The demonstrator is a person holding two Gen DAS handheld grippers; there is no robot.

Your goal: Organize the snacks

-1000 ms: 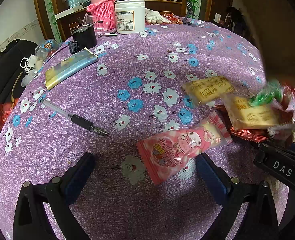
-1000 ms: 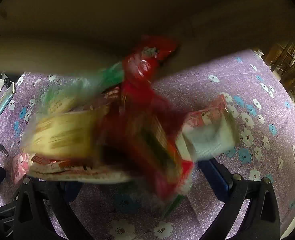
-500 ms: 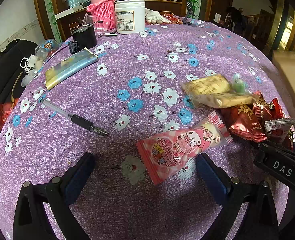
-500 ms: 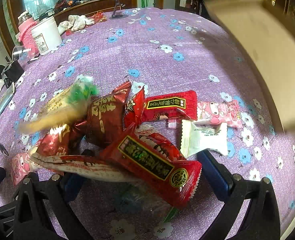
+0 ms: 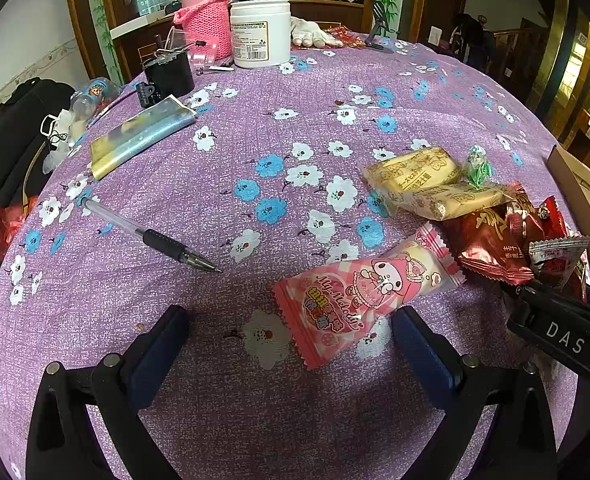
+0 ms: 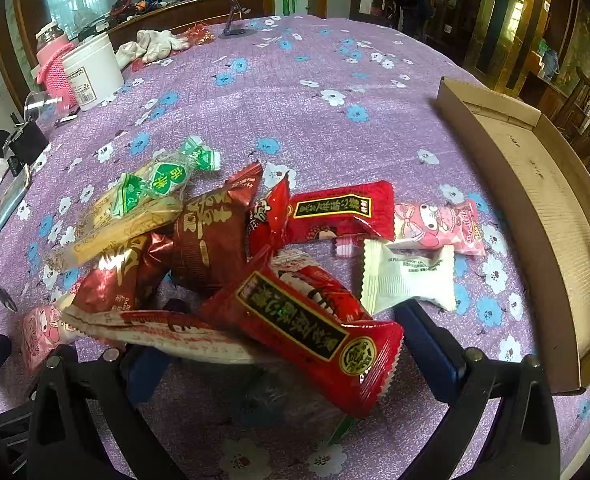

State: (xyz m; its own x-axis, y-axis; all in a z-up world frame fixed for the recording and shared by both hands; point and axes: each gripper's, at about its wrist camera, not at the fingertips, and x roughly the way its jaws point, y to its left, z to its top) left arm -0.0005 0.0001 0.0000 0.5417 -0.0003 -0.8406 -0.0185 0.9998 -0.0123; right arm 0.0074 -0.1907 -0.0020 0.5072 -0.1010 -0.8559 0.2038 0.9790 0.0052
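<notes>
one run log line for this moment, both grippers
left gripper: open, empty | right gripper: open, empty | snack pile: loose on tablecloth | cardboard box: holds no snacks

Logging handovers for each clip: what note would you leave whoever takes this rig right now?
Left gripper: open, empty, low over the table, pink My Melody packet between its fingers.
Right gripper: open, empty, at the snack pile; long red packet lies across its gap.
Cardboard tray: to the right, no snacks visible inside.
Done: snacks lie loose on the purple cloth.
Left: every snack needs sorting, probably into the tray.
</notes>
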